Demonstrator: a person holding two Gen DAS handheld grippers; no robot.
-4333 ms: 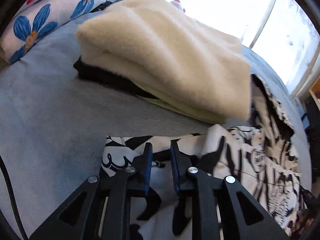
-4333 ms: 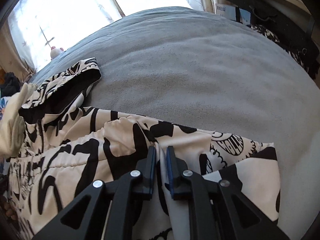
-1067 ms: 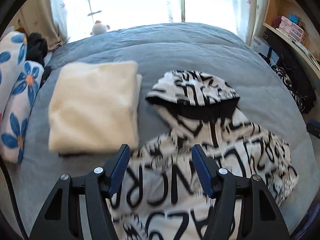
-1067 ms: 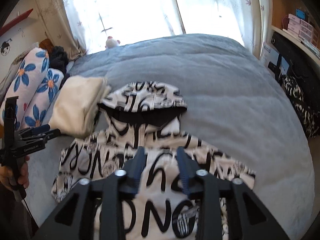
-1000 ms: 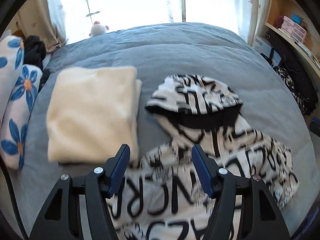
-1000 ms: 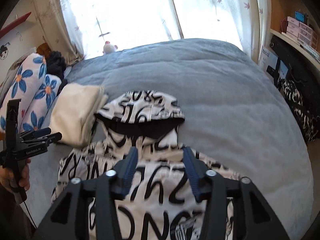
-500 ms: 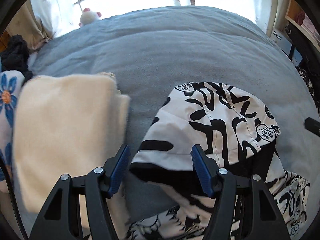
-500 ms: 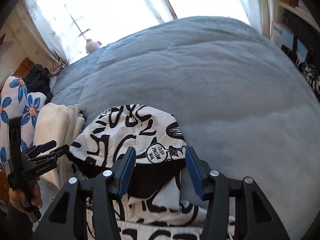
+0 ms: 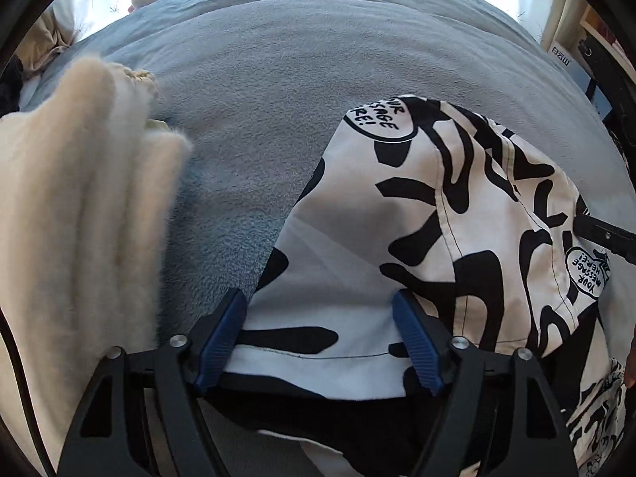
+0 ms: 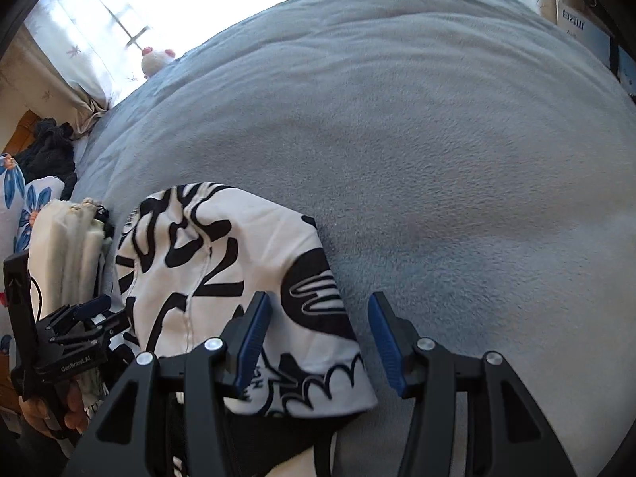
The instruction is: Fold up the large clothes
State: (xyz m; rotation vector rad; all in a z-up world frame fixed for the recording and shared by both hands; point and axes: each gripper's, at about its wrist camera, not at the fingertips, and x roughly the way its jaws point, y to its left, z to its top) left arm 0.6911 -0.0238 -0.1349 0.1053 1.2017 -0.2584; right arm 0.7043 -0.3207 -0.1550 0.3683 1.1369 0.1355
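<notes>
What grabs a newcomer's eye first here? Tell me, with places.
The black-and-white printed hood of a jacket, spread on the grey blanket, fills both views. Both open grippers, left gripper and right gripper, straddle its near corners without pinching. A folded cream fleece lies just left of it.

Grey fleece blanket (image 10: 437, 139) across the bed, filling most of both views. Folded cream plush pile (image 9: 71, 218) at nine o'clock in the left view. Small white soft toy (image 10: 157, 59) with pink ears at eleven o'clock by the bright curtained window (image 10: 167, 4). Blue-flowered pillow (image 10: 28, 206) and dark knit bundle (image 10: 49, 147) at nine o'clock in the right view. Lettered box (image 10: 576, 24) at one o'clock.
</notes>
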